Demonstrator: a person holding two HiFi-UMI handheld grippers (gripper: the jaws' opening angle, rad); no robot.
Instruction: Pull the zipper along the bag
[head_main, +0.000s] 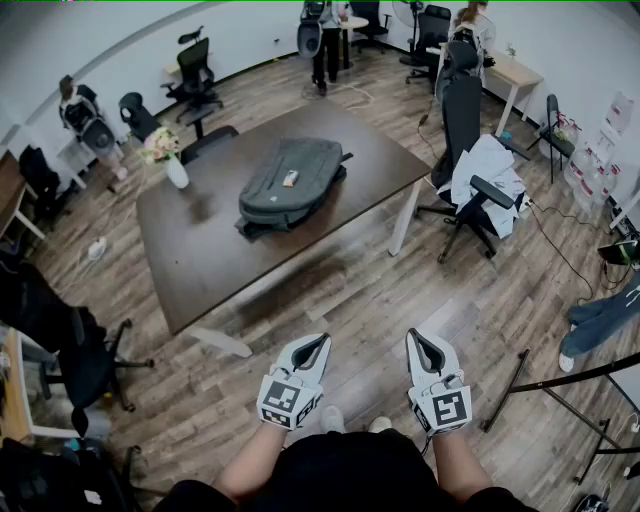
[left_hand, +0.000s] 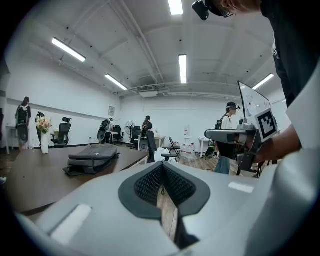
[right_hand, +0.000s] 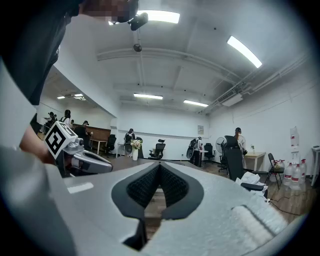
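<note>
A grey backpack (head_main: 290, 182) lies flat on the dark brown table (head_main: 200, 260), well ahead of both grippers; it also shows in the left gripper view as the backpack (left_hand: 92, 157) at mid-left. Its zipper is too small to make out. My left gripper (head_main: 322, 340) is held near my body over the floor, shut, with nothing between its jaws. My right gripper (head_main: 413, 335) is beside it, also shut and empty. In the left gripper view the left gripper (left_hand: 162, 167) points towards the table's right end. The right gripper (right_hand: 159, 167) points level across the room.
A white vase with flowers (head_main: 168, 158) stands at the table's far left corner. A black office chair with white cloth (head_main: 480, 180) is right of the table, another chair (head_main: 85, 365) at the near left. People stand at the far end of the room (head_main: 325, 35). A black stand (head_main: 560, 390) lies at right.
</note>
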